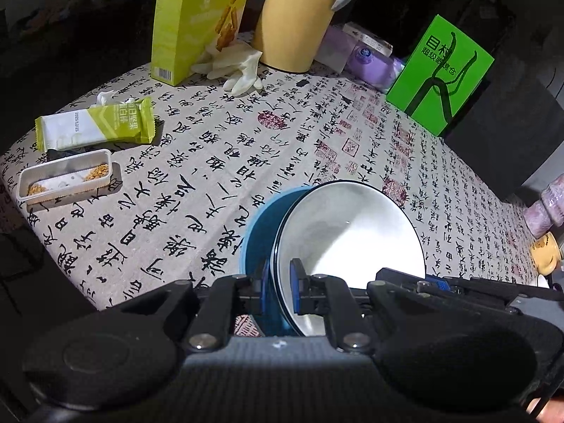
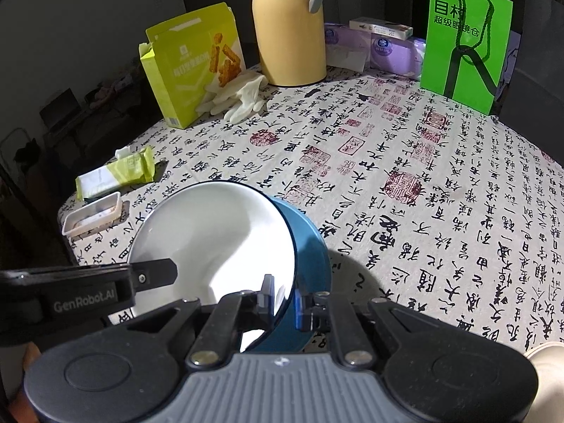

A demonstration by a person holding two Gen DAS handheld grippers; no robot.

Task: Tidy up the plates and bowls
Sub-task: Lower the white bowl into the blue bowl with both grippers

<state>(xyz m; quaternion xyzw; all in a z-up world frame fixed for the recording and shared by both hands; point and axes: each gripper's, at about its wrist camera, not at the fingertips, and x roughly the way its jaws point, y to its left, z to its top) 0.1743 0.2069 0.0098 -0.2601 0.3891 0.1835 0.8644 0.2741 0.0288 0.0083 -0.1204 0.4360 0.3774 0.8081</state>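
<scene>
Both of your hand-held grippers, left (image 1: 278, 290) and right (image 2: 283, 298), are clamped on opposite rims of the white-lined blue bowl (image 1: 347, 243), near the surface's (image 1: 218, 148) front edge; lower it level and evenly.

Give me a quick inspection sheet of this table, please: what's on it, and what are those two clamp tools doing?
Surface: calligraphy tablecloth.
Job's things: white bowl nested in blue bowl.
Clutter: snack box, yellow jug, rubber gloves, snack wrapper, crumb tray, tissue packs, green bag.
Grippers: left gripper and right gripper each clamp the bowls' rims.
Cables: nothing seen.
Surroundings: dark room.
</scene>
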